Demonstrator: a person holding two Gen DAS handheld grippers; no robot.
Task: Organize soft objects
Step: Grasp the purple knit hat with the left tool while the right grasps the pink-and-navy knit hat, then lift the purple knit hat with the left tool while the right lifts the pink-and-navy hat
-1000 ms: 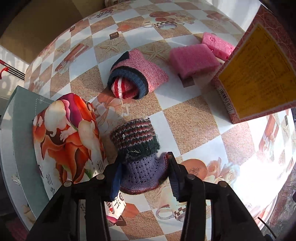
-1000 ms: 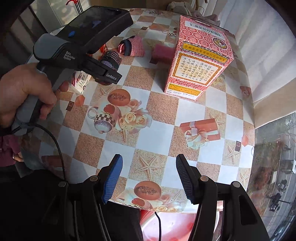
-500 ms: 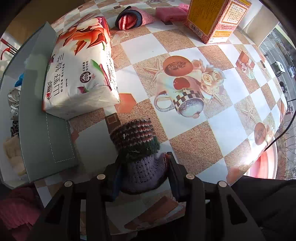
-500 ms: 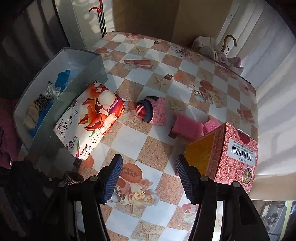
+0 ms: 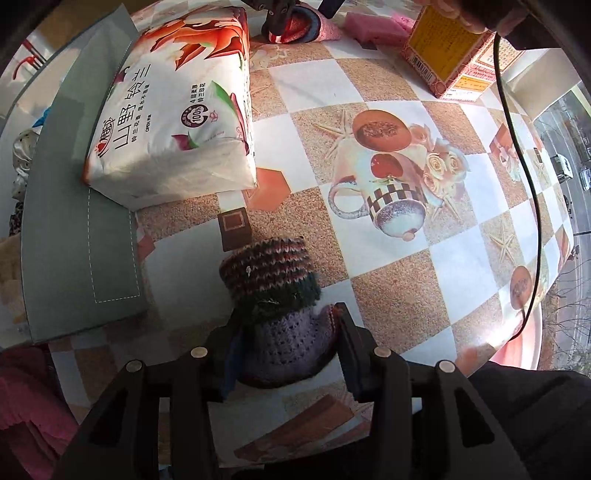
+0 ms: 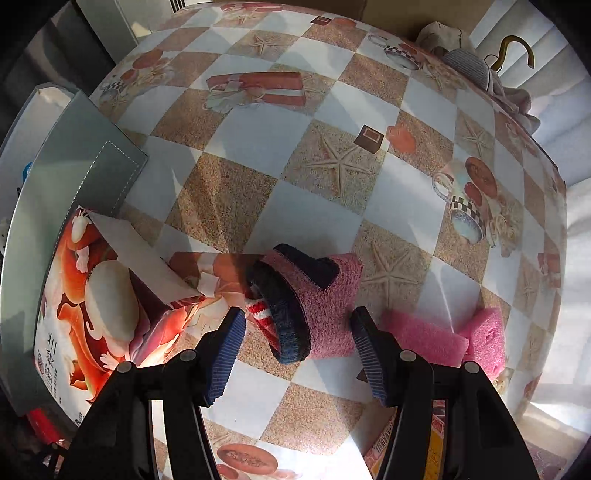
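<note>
My left gripper (image 5: pixel 286 347) is shut on a knitted purple, green and striped sock roll (image 5: pixel 275 291), held above the table's near edge beside the grey fabric bin (image 5: pixel 77 206). My right gripper (image 6: pixel 297 343) is open, its fingers either side of a pink and navy sock roll (image 6: pixel 308 299) with a red-striped sock inside, lying on the table. That roll also shows at the far top of the left wrist view (image 5: pixel 299 24). Two pink sponges (image 6: pixel 447 338) lie to its right.
A floral tissue pack (image 5: pixel 177 103) lies against the grey bin, left of the pink roll (image 6: pixel 92 306). A red and yellow carton (image 5: pixel 450 48) stands at the far right. The bin holds several soft items (image 5: pixel 22 155). The checkered tablecloth (image 6: pixel 295 133) covers the round table.
My right gripper has dropped down and forward to straddle the pink sock roll. My left gripper, still holding the knitted roll, has barely moved.
</note>
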